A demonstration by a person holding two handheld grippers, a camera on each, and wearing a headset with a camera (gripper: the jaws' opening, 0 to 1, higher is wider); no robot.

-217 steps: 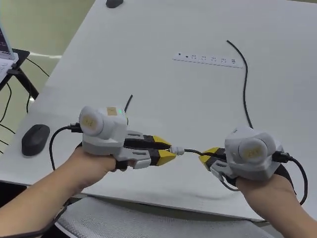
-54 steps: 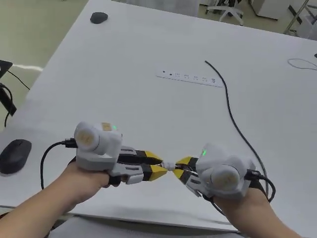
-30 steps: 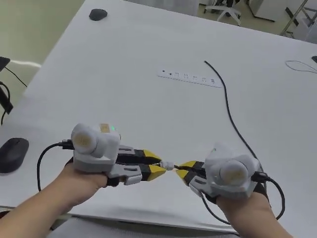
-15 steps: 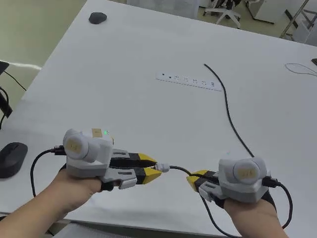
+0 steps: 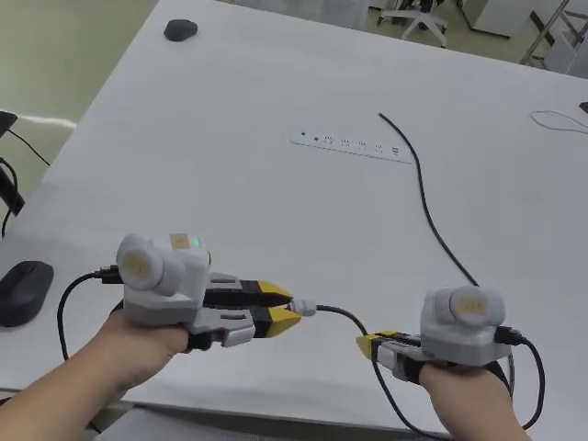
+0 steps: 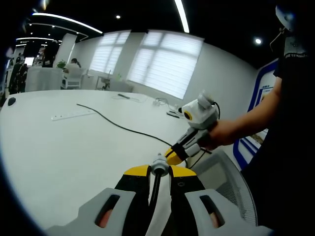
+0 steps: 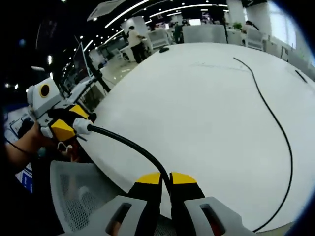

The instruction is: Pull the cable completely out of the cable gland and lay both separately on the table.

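Observation:
My left gripper (image 5: 292,309) is shut on a small white cable gland (image 5: 303,309), seen close up as the gland (image 6: 159,164) between its yellow tips (image 6: 158,171). A black cable (image 5: 344,319) runs from the gland to my right gripper (image 5: 366,344), which is shut on it. In the right gripper view the cable (image 7: 133,146) arcs from the yellow tips (image 7: 166,179) up to the gland (image 7: 81,127) in the left gripper (image 7: 70,127). Both grippers hover above the white table's (image 5: 276,202) near edge, a hand's width apart. The cable's tail hangs below the right gripper.
A white power strip (image 5: 350,147) lies mid-table with a long black cord (image 5: 427,213) running toward the right gripper. One computer mouse (image 5: 181,29) sits at the far edge, another (image 5: 23,291) on the left. A mesh chair (image 7: 78,196) is below the table edge.
The right gripper has drawn away from the left, to the right and toward me. More black cable now shows between the gland and the right gripper. The left gripper barely moved.

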